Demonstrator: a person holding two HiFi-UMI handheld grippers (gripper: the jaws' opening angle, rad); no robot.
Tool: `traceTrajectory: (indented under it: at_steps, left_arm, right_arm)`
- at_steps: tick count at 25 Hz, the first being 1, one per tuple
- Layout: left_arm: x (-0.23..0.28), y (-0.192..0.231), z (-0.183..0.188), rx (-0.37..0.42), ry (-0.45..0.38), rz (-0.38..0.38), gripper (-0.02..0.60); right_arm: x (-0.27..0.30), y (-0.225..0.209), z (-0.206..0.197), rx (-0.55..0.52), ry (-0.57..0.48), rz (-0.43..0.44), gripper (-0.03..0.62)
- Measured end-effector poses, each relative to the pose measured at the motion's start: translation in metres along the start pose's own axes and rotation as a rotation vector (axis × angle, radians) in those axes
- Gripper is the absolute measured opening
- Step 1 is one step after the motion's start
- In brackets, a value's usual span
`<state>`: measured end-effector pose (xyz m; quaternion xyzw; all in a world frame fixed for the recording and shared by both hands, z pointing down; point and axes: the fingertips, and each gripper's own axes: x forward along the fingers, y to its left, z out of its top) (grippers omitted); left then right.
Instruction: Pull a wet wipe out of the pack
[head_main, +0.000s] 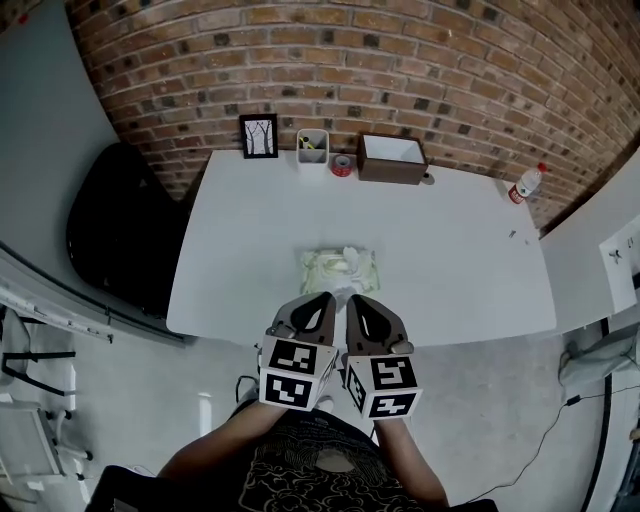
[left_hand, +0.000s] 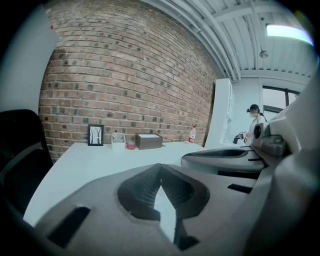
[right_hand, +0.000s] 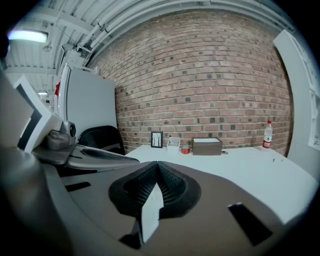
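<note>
**White table, most things lined up at the brick-wall edge**

The white table (head_main: 250, 250) stands against a brick wall. Along its far edge, from left to right, stand a black-framed picture (head_main: 259, 136), a small white holder (head_main: 312, 148), a red roll (head_main: 341, 165) just beside it and an open brown box (head_main: 392, 158). A clear bottle with a red cap (head_main: 527, 182) stands upright at the far right corner. Nearer the front edge lies a pale green pack of wet wipes (head_main: 340, 270), a white wipe bunched at its top, well apart from the row.
</note>
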<state>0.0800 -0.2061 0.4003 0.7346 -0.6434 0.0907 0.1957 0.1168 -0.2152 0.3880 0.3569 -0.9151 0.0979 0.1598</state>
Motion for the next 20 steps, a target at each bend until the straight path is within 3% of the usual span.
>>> traceTrajectory:
  at_steps: [20]
  left_arm:
    - [0.0039,-0.0067,-0.0033,-0.002,0.003,0.0,0.012]
  right_arm:
    - [-0.0029,-0.0069,-0.0009,0.015,-0.003,0.008,0.017]
